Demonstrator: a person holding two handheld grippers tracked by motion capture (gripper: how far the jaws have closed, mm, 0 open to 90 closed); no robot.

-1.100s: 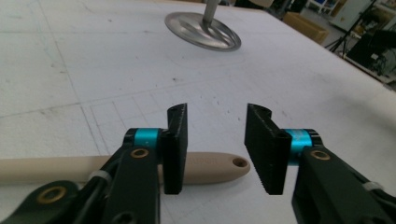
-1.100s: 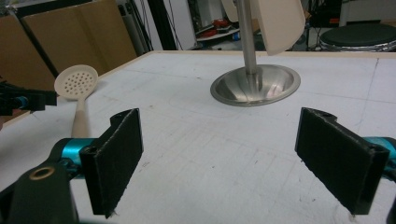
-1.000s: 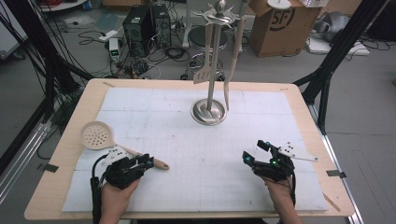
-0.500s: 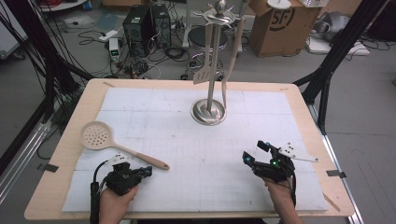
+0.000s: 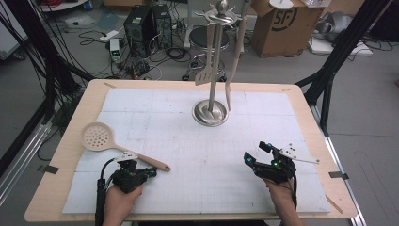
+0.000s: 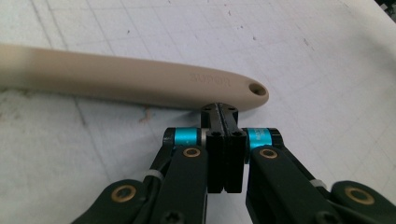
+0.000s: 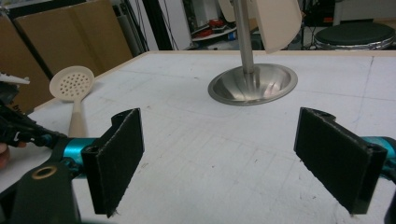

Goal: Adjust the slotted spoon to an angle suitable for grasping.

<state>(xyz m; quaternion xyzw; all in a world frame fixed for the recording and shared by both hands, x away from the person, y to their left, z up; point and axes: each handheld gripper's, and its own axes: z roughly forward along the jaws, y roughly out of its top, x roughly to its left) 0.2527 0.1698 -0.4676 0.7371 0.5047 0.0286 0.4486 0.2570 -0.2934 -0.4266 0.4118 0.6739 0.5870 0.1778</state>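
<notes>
Lying flat on the white gridded mat, the beige skimmer spoon (image 5: 96, 137) has its round perforated bowl toward the table's left edge and its long handle (image 6: 140, 84) running to a rounded tip with a hanging hole. It looks like light, stiff plastic, smooth enough to slip or swivel if pinched near one end, so a hold partway along the handle, closer to the bowl, would likely balance it better than the thin tip. The hole at the tip suits hooking it on the metal stand (image 5: 210, 112), where a slotted turner (image 5: 205, 74) hangs already.

The left tongs (image 6: 224, 108) are closed tight, pads together with nothing between them, their tip just short of the handle's end; whether they touch it I cannot tell. The right tongs (image 7: 233, 156) stand wide and empty over the mat, well apart from the spoon.
</notes>
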